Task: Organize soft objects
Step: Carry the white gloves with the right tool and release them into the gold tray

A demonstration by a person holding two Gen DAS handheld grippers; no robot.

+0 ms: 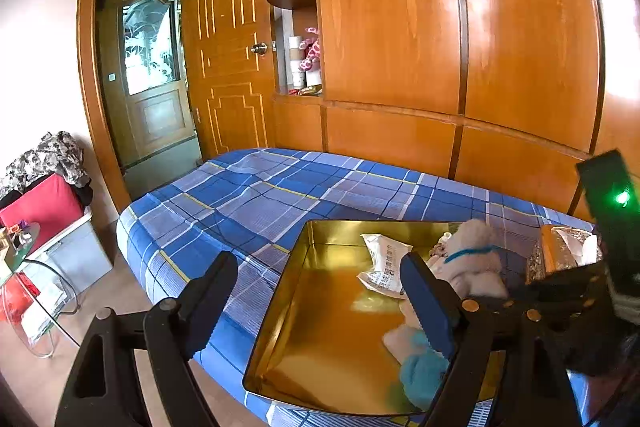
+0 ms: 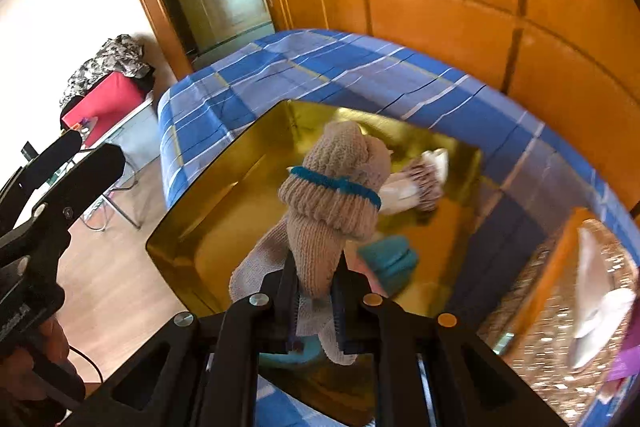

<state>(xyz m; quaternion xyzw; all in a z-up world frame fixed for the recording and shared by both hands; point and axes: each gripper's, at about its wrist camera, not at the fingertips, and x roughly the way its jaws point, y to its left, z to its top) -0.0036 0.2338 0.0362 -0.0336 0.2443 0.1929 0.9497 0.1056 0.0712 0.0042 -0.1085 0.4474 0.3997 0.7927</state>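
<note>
A gold tray (image 1: 280, 291) (image 2: 224, 179) lies on the bed's blue checked sheet (image 1: 260, 195). My right gripper (image 2: 316, 291) is shut on a beige knitted sock (image 2: 340, 187) (image 1: 476, 251) with a blue band and holds it over the tray. Inside the tray are a white packet (image 1: 386, 263) and a teal soft item (image 1: 424, 371) (image 2: 388, 259). My left gripper (image 1: 320, 303) is open with nothing between its fingers, over the tray's left wall. It shows at the left edge of the right wrist view.
A glittery gold tissue box (image 1: 560, 255) (image 2: 560, 307) stands on the bed, right of the tray. A wooden wardrobe (image 1: 400, 27) runs behind the bed. On the floor at left are a glass side table (image 1: 24, 267) and a storage box with a red cushion (image 1: 48, 207).
</note>
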